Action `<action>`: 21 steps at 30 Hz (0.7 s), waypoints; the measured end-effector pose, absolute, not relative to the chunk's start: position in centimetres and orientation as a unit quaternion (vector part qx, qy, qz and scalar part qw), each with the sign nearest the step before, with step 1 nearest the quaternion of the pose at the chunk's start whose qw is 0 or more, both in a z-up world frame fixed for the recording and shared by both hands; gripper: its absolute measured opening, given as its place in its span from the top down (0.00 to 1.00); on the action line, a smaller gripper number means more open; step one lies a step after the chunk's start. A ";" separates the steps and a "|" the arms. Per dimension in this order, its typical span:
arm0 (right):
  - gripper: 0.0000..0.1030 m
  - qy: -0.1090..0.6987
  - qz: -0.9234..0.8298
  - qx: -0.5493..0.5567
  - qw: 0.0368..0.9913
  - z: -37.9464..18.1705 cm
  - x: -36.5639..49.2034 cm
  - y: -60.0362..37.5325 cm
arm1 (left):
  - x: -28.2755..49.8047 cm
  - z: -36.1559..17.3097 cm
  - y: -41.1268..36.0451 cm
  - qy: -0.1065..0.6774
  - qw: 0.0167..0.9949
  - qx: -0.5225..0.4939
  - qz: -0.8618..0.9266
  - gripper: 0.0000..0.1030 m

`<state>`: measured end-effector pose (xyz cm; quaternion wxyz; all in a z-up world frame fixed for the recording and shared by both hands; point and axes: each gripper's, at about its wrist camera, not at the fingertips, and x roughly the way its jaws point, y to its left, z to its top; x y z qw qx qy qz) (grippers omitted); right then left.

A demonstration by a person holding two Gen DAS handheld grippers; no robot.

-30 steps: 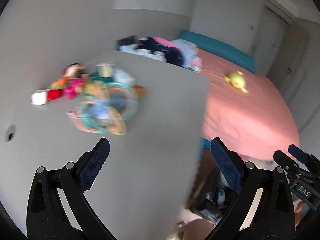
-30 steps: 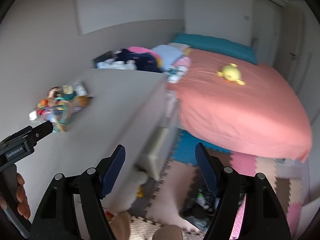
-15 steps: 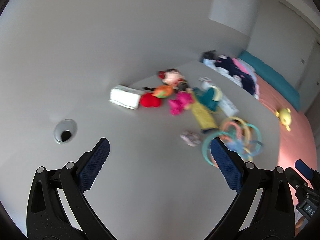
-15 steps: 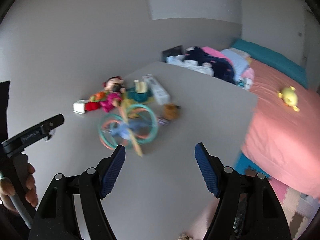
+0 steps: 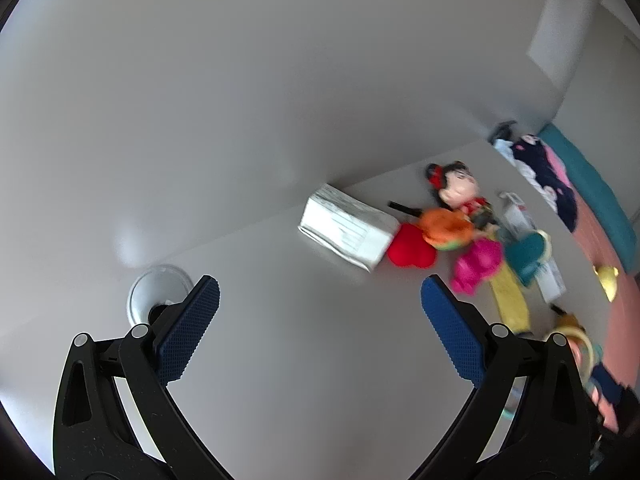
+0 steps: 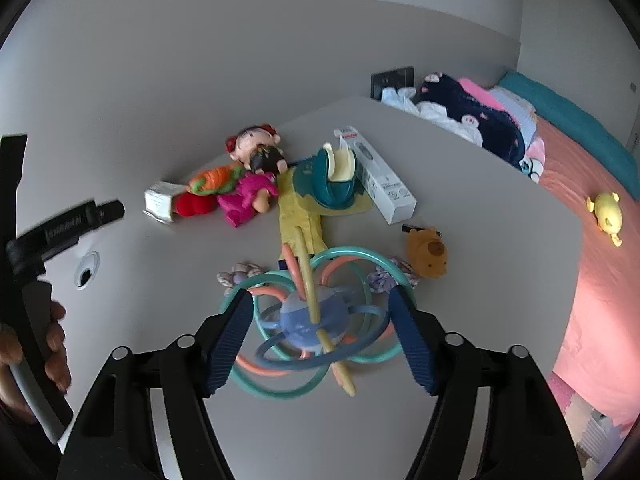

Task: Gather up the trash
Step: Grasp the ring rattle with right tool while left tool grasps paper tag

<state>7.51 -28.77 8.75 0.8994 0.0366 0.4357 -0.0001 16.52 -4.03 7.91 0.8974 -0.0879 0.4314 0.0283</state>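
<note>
My left gripper (image 5: 320, 292) hangs open over bare grey desk (image 5: 300, 380), with nothing between its fingers. A white tissue pack (image 5: 348, 228) lies ahead of it, beside a red heart toy (image 5: 410, 250) and a doll (image 5: 460, 188). My right gripper (image 6: 320, 300) stands open above a ring toy (image 6: 312, 320) of teal and coral loops; its jaws are closing, and the pads are not pressing on the toy. Two small crumpled wrappers (image 6: 240, 272) (image 6: 384, 280) lie beside the rings. A white carton (image 6: 376, 176) lies further back.
A cable hole (image 5: 158, 296) sits in the desk near the wall, by my left finger. Toys, a teal bib (image 6: 332, 180) on a yellow cloth and a brown bear toy (image 6: 426, 254) crowd the desk's middle. Right of the desk's edge is a pink bed (image 6: 600, 280). A hand (image 6: 56, 336) holds the other gripper.
Both views have swung left, away from the bed and onto the desk. The toy pile slid right in the left view. The ring toy now lies under the right gripper, whose jaws narrowed slightly.
</note>
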 end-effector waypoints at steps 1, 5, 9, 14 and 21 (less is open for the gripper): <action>0.39 0.439 -0.007 0.031 0.898 8.5 7.9 -28.7 | 17.1 7.7 -3.9 0.435 0.895 -0.090 0.035 0.05; 0.54 0.433 -0.010 0.021 0.901 8.2 8.4 -29.2 | 19.6 6.5 -3.7 0.455 0.881 -0.119 0.058 0.05; 0.67 0.427 -0.003 0.020 0.904 8.7 8.5 -29.3 | 21.4 5.3 -3.4 0.472 0.859 -0.176 0.091 0.05; 0.69 0.422 0.007 0.018 0.906 8.9 8.5 -29.3 | 23.3 4.2 -3.4 0.486 0.836 -0.217 0.131 0.05; 0.68 0.422 0.011 0.016 0.906 8.9 8.2 -29.6 | 25.9 3.6 -4.2 0.505 0.823 -0.200 0.167 0.51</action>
